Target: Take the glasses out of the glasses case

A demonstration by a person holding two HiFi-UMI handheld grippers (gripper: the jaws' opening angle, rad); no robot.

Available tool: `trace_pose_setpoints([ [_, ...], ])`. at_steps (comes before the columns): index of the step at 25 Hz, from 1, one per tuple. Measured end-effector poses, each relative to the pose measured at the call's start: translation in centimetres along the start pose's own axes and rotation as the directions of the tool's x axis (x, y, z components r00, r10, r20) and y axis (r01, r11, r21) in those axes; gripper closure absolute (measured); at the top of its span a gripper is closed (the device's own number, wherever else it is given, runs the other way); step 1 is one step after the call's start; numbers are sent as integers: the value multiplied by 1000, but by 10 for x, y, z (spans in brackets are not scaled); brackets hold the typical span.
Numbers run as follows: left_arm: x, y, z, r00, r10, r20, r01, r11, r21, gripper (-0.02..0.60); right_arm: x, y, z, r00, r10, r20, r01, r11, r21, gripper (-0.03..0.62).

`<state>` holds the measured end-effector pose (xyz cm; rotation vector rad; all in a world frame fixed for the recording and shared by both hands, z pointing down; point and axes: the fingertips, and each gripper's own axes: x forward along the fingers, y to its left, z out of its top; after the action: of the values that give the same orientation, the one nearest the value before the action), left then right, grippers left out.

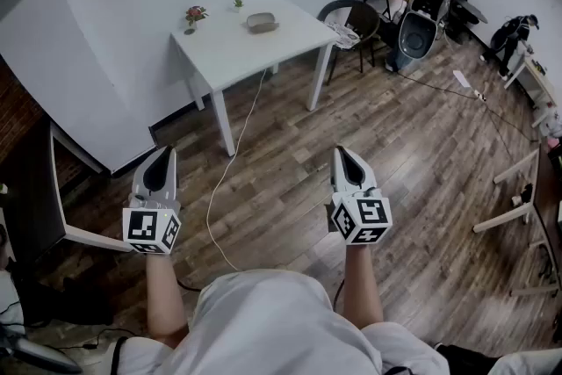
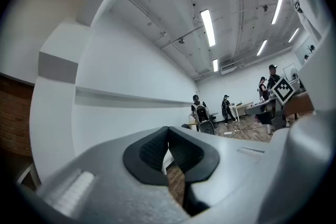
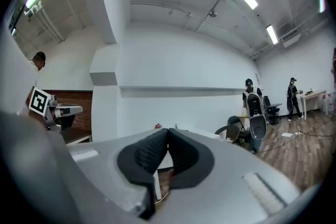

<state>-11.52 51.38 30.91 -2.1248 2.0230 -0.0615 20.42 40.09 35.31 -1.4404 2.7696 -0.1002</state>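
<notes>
At the left of the head view, your left gripper point(image 1: 161, 155) hangs over the wooden floor point(image 1: 395, 154), pointing away from you toward the far wall. Its own view point(image 2: 168, 131) shows the two dark pads pressed together at their tips, with nothing between them. Your right gripper's marker cube point(image 2: 284, 90) shows at the right edge of that view.

Just right of the left gripper, a pale cable point(image 1: 233, 162) runs along the floor from near your feet up under the table point(image 1: 228, 48). That white table stands well ahead of both grippers, against the wall. On its top, from left to right, sit a flower pot point(image 1: 194, 15), a small green plant point(image 1: 238, 2) and the case point(image 1: 262, 22), a greyish oval lying flat near the far right corner. The case is well apart from both grippers and neither touches it. It's too small here to tell more about it.

Further right, your right gripper point(image 1: 344, 155) hovers level with the left one, also pointing away from you. Its own view point(image 3: 168, 132) shows the pads pressed together at the tips, gripping nothing, with the table showing beyond them.

Right of the table stands a dark chair point(image 1: 351, 18), and at the far right a person point(image 1: 514, 35) bends over a desk.
</notes>
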Motion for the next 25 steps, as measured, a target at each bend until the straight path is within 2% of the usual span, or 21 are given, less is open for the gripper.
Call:
trace_pose_setpoints([
  [13,13,7,17,1000,-22,10,22,1000,2,572,4,4,15,1000,-9,22,9,1000,25,591],
  [25,14,21,9,999,-43,-17,43,999,-5,569,10,21,12,999,-14,49,11,998,64,591],
])
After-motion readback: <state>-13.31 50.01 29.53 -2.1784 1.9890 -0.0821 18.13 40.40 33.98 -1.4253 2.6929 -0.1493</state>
